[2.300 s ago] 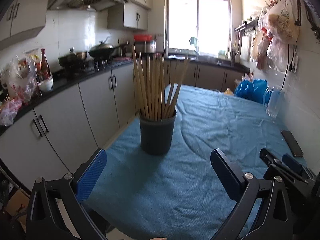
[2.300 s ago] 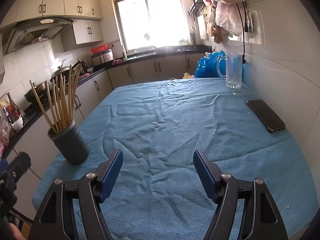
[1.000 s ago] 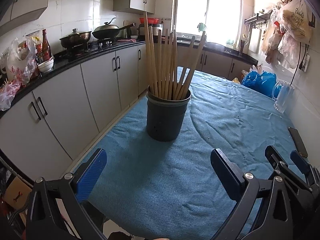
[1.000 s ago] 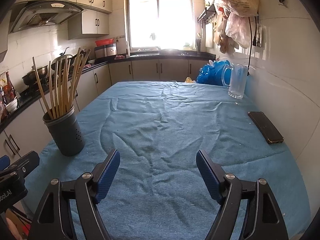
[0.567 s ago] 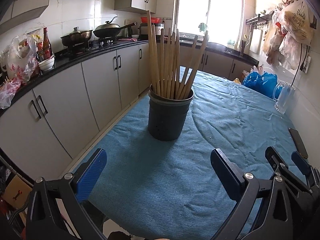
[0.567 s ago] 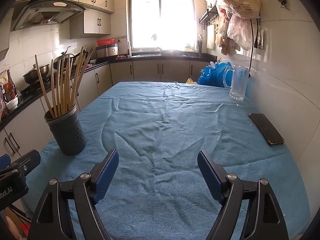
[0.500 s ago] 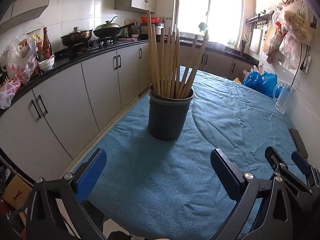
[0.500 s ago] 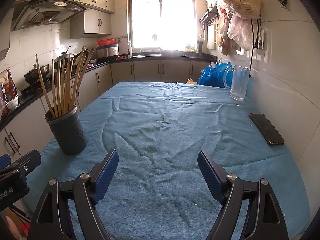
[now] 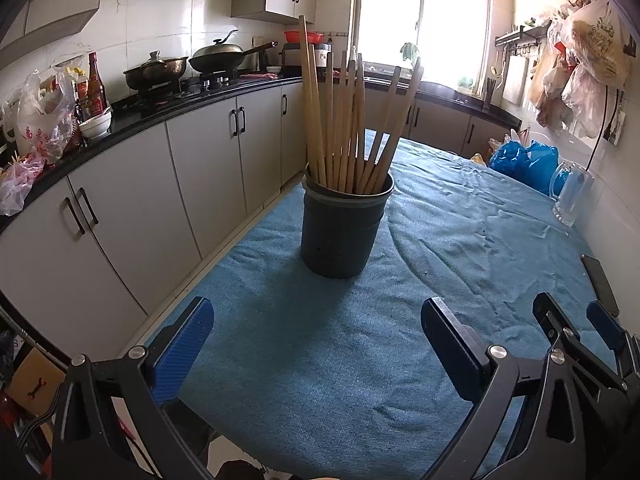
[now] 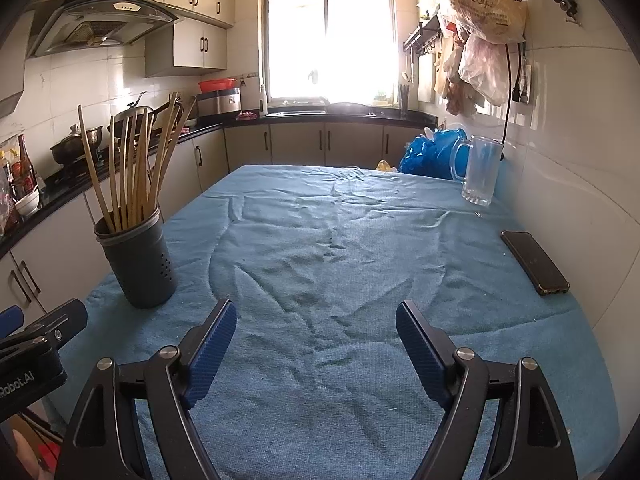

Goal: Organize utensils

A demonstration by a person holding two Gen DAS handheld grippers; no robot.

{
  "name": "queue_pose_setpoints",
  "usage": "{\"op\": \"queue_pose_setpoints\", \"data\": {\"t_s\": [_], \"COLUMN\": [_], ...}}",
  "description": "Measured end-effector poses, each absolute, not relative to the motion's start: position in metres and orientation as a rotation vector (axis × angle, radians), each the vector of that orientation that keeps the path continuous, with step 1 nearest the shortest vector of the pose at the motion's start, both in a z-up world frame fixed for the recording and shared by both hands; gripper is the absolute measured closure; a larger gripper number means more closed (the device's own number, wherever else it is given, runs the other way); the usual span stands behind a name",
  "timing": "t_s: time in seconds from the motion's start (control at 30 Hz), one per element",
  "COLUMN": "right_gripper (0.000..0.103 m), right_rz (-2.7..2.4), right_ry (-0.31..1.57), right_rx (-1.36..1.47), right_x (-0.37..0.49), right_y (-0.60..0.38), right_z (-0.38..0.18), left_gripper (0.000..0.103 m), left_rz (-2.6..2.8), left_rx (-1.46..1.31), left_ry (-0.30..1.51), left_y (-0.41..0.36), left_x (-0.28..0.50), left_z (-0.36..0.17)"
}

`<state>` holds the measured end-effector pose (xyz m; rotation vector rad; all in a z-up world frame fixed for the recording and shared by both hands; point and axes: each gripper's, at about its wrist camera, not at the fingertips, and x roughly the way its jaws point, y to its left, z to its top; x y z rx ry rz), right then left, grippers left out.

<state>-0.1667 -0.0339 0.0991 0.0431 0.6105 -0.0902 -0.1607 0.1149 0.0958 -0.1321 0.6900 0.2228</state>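
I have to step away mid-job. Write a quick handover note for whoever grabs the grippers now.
Left gripper: open, empty, aimed at the dark holder.
Right gripper: open, empty, over bare blue cloth.
Chopsticks: all standing in the holder near the table's left edge; none loose on the cloth.
Also on the table: phone and glass mug along the wall side.
Done: chopsticks look gathered.
Left: nothing visibly loose; check the holder's placement.

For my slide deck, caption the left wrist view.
Open left gripper faces a dark holder of wooden chopsticks on a blue-clothed table.
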Motion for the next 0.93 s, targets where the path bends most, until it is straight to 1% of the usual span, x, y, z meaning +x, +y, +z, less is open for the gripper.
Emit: {"op": "queue_pose_setpoints", "data": {"t_s": [0.93], "right_gripper": [0.014], "right_rz": [-0.075], "right_ry": [0.639], "right_rx": [0.061], "right_x": [-0.1625], "right_y": [-0.0356], "right_z": [0.0917], "left_gripper": [0.000], "left_rz": [0.223], "left_rx": [-0.121], "left_ry": [0.714], "left_y": [0.1118], "left_x": [-0.1578], "left_z": [0.0935]}}
